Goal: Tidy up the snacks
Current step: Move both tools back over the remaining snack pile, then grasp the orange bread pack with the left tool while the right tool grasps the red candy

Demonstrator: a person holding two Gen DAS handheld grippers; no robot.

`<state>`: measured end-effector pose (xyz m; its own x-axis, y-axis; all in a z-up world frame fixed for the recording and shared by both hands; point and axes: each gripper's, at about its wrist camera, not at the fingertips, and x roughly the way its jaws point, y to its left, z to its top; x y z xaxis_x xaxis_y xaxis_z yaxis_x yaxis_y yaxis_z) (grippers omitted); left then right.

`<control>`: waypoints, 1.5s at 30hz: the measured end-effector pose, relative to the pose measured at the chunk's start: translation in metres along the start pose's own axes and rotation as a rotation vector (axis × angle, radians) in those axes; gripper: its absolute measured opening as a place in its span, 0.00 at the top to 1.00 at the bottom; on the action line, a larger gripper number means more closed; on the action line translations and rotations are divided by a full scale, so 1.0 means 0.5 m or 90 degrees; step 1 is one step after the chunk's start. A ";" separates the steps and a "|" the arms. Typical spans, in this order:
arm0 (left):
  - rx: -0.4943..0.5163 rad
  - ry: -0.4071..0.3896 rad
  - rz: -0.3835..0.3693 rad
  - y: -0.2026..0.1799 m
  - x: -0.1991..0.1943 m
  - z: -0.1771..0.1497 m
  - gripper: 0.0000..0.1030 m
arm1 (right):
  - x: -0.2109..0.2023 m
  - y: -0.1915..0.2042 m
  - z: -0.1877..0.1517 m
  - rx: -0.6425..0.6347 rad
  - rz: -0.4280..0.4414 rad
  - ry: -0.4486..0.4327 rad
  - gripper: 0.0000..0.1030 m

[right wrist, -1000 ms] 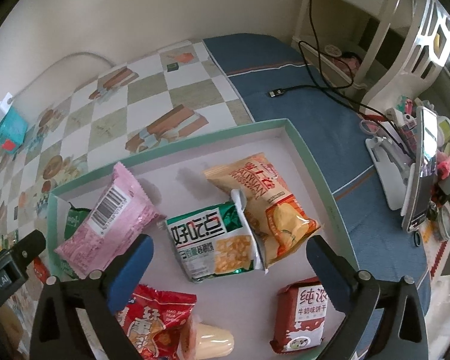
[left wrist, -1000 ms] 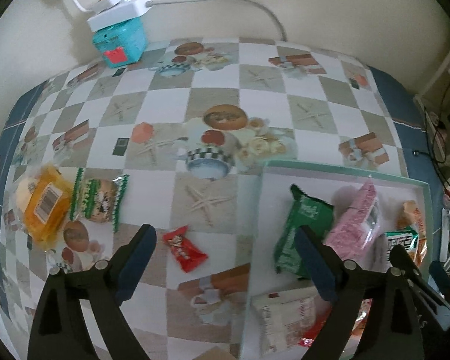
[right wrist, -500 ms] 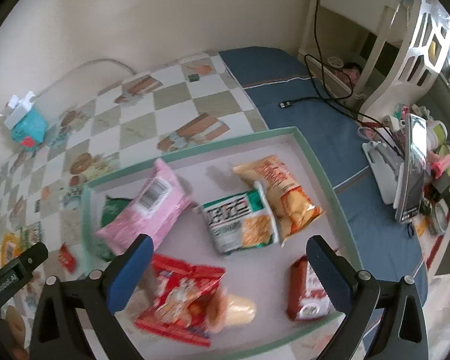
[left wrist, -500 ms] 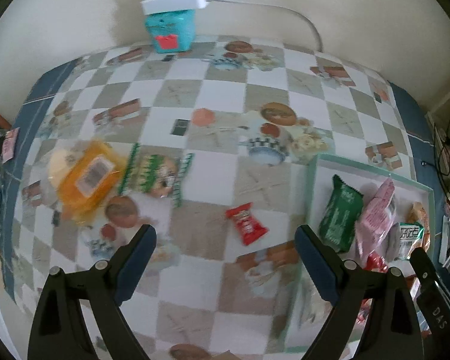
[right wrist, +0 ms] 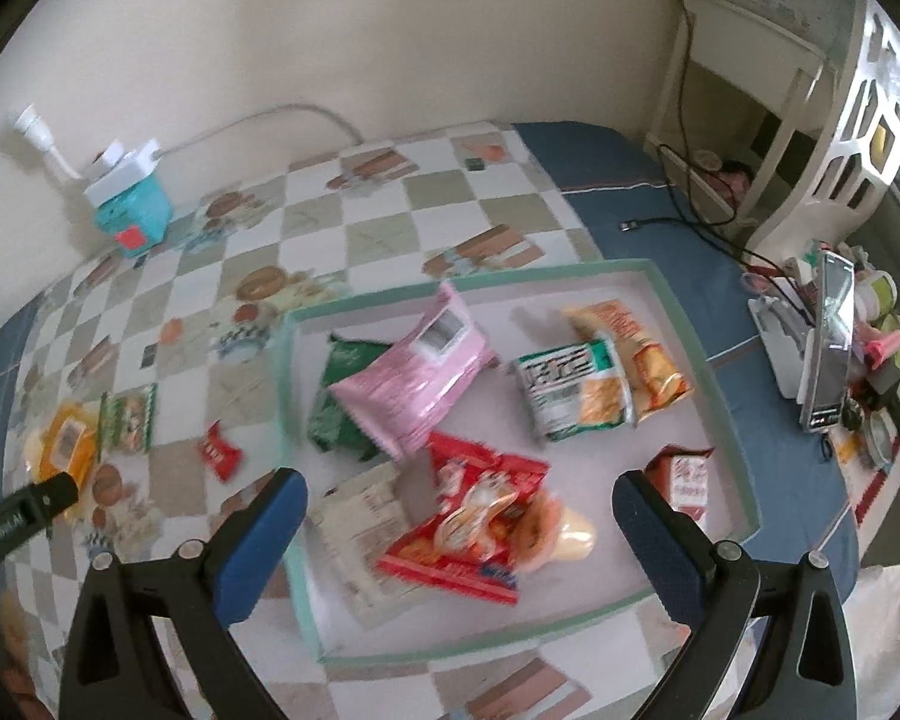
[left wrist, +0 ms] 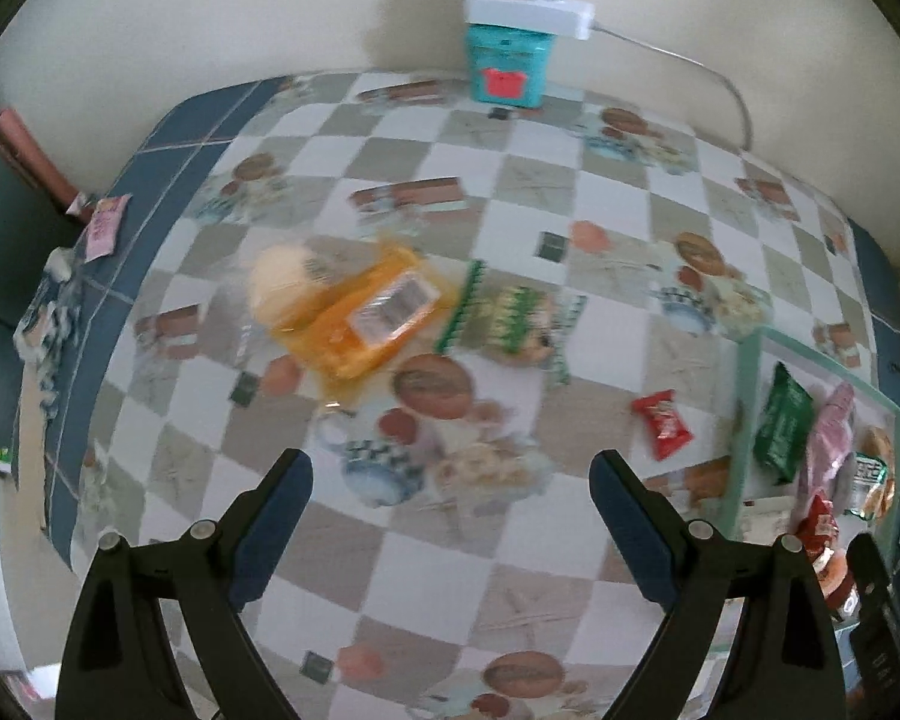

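Wide apart and empty: left gripper over the checked tablecloth. Same for right gripper, over the green tray. In the tray: red bag, pink bag, green bag. Left of the tray, on the cloth: small red snack, then striped green snack touching orange bag. Far back by the wall: blue box.

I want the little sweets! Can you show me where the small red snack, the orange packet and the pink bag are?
small red snack (left wrist: 661,423), left wrist view, middle of the wrapper.
orange packet (left wrist: 366,324), left wrist view, orange part beside its barcode label.
pink bag (right wrist: 411,393), right wrist view, middle of the bag.
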<state>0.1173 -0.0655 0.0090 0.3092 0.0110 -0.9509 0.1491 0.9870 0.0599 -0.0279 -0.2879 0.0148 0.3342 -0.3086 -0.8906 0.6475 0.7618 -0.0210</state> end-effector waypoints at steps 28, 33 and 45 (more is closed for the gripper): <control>-0.110 0.000 0.018 0.188 0.010 0.019 0.09 | 0.031 0.191 -0.029 -0.057 0.064 0.035 0.00; -0.164 0.007 0.016 0.246 0.024 0.024 0.09 | 0.046 0.224 -0.028 -0.067 0.081 0.038 0.00; -0.246 0.022 0.012 0.331 0.065 0.045 0.09 | 0.083 0.283 -0.027 -0.100 0.117 0.057 0.00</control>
<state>0.1733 0.0946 -0.0052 0.2761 0.0283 -0.9607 -0.2237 0.9740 -0.0356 0.0683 -0.1850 -0.0313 0.3702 -0.1098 -0.9224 0.4643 0.8819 0.0813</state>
